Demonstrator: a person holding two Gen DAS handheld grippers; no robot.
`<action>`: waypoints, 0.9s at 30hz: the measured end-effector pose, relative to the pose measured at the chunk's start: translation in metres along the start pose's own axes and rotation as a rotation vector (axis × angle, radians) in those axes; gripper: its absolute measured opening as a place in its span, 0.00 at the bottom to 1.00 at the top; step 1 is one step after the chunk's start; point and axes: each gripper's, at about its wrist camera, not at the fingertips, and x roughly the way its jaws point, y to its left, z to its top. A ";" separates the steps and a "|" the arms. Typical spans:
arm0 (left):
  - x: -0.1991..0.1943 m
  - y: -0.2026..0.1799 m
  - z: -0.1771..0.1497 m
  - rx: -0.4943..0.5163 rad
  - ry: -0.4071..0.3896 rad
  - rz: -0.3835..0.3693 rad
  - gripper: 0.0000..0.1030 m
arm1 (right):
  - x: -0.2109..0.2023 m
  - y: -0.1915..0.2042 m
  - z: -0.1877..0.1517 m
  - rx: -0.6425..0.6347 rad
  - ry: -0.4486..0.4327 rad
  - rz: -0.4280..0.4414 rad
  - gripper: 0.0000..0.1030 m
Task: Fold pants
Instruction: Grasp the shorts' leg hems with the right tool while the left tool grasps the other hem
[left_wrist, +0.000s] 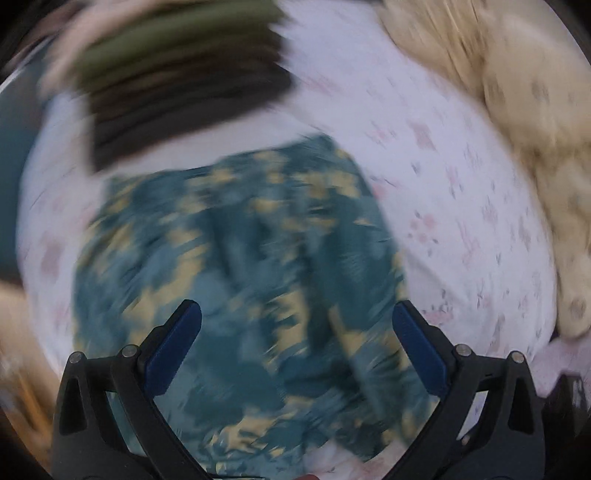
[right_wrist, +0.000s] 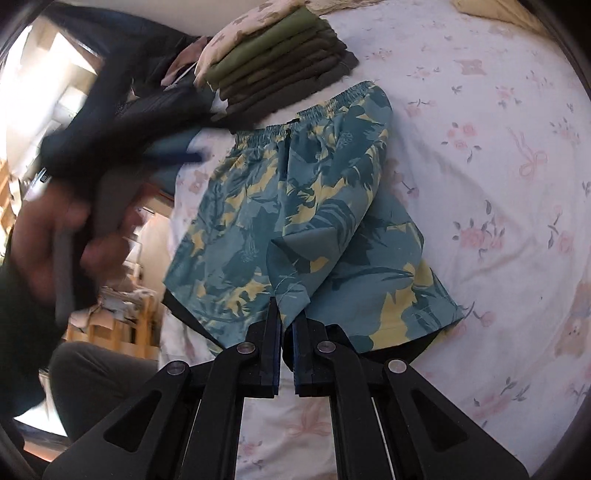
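Observation:
Teal shorts with a yellow leaf print (right_wrist: 314, 206) lie flat on a white flowered bedsheet (right_wrist: 480, 184), waistband at the far end. My right gripper (right_wrist: 288, 317) is shut on the crotch hem of the shorts. My left gripper (left_wrist: 295, 314) is open above the shorts (left_wrist: 240, 277), holding nothing; its view is blurred by motion. In the right wrist view the left gripper (right_wrist: 192, 157) appears blurred at the left, above the bed's edge, held in a hand.
A stack of folded olive and dark garments (right_wrist: 280, 62) sits beyond the waistband, also in the left wrist view (left_wrist: 177, 85). A cream blanket (left_wrist: 517, 129) lies at the right. The bed's left edge (right_wrist: 173, 221) drops to wooden furniture.

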 end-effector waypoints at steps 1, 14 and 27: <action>0.007 -0.011 0.013 0.025 0.017 0.025 0.98 | -0.001 -0.001 0.000 0.001 -0.007 0.001 0.04; 0.120 -0.124 0.077 0.310 0.171 0.299 0.74 | 0.007 -0.012 0.008 0.042 0.016 0.074 0.04; 0.071 -0.072 0.082 0.328 0.043 0.210 0.00 | 0.010 0.009 0.008 -0.063 0.045 0.056 0.04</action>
